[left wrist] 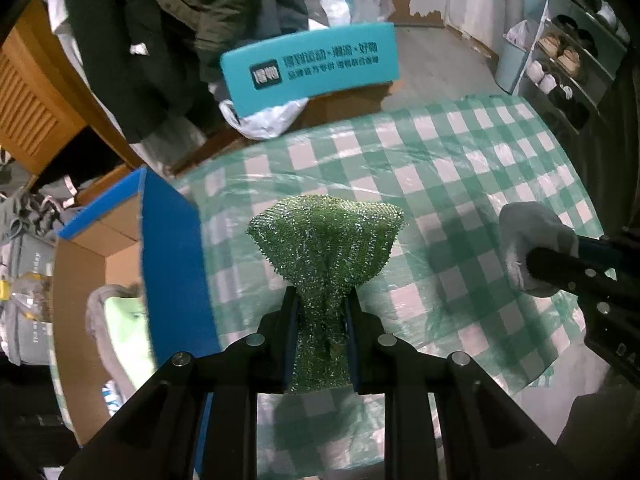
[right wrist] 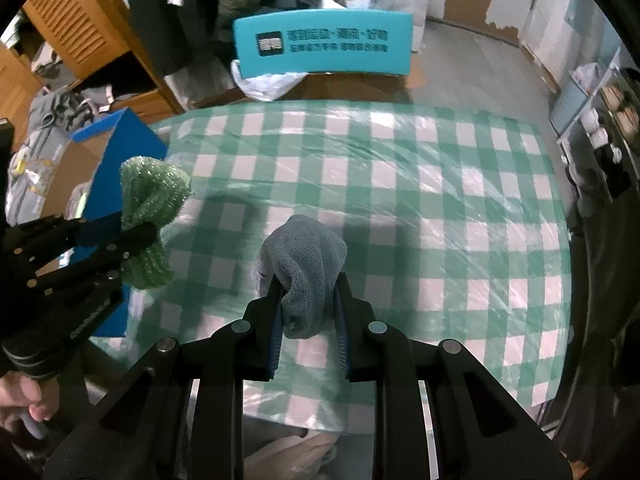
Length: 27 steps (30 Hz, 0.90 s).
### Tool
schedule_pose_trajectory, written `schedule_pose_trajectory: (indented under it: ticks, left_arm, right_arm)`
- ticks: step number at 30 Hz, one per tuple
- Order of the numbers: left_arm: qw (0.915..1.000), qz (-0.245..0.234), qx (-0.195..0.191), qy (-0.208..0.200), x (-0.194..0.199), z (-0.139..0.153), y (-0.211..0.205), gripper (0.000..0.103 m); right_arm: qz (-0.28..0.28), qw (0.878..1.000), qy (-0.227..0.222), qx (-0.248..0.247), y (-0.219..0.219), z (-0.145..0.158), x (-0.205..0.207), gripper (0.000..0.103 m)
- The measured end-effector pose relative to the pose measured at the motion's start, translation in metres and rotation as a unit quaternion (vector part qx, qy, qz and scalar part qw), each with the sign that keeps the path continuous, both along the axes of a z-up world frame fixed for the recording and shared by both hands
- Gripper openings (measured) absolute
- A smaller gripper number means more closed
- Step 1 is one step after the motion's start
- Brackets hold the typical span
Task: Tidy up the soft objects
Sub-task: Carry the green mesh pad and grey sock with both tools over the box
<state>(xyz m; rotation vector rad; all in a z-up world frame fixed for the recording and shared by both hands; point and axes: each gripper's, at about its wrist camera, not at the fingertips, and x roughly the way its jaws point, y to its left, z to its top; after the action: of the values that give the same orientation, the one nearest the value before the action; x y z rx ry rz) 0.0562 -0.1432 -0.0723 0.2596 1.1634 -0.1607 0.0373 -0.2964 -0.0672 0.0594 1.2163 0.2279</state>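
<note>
Box position is what the coming move turns on: the blue-walled cardboard box [left wrist: 120, 240] stands off the left edge of the table [left wrist: 460, 168], open at the top, with grey and pale green soft things already showing inside it. The left gripper [left wrist: 320, 312] pinches a sparkly green scrubbing cloth [left wrist: 326, 240] at its waist, so the cloth fans out beyond the fingertips and hangs clear of the checked tablecloth, with the box wall just to its left in the left wrist view. The right gripper [right wrist: 306, 308] is clamped on a bunched grey cloth [right wrist: 304, 264], lifted off the cloth-covered table near its front edge, and sits further toward the table's middle. From the right wrist view, the left gripper [right wrist: 128, 236] and its green cloth [right wrist: 152, 200] lie between the grey cloth and the box [right wrist: 116, 168], so the left hand is plainly the nearer one. My reading is that the green cloth should go in first, with a short sideways carry over the blue wall, and the grey one should follow across the same edge. Both cloths are limp and will drape, so catching on the box rim is the likely snag.
</note>
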Motion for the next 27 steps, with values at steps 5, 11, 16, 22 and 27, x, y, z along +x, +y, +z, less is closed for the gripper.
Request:
schedule_pose_trajectory:
  ticks: [5,11,16,22,27]
  left_arm:
    - [0.9998,0.001,0.005,-0.018,-0.009,0.015,0.015,0.021]
    - [0.9989,0.006,0.02,-0.043,-0.019,0.027,0.033,0.021]
    - [0.9983,0.019,0.02,-0.051,-0.025,0.032,0.052,0.021]
    - [0.9974,0.034,0.021,-0.06,-0.032,0.036,0.073,0.021]
    - [0.9965,0.047,0.02,-0.067,-0.037,0.041,0.091,0.021]
  right_arm:
    - [0.015,1.0,-0.011,0.001,0.018,0.011,-0.001,0.02]
    - [0.032,0.999,-0.023,0.006,0.039,0.02,-0.002,0.02]
    - [0.048,0.998,-0.029,0.01,0.055,0.023,-0.002,0.02]
    - [0.065,0.997,-0.042,0.017,0.075,0.033,-0.002,0.02]
    - [0.079,0.995,-0.053,0.02,0.093,0.044,-0.003,0.02]
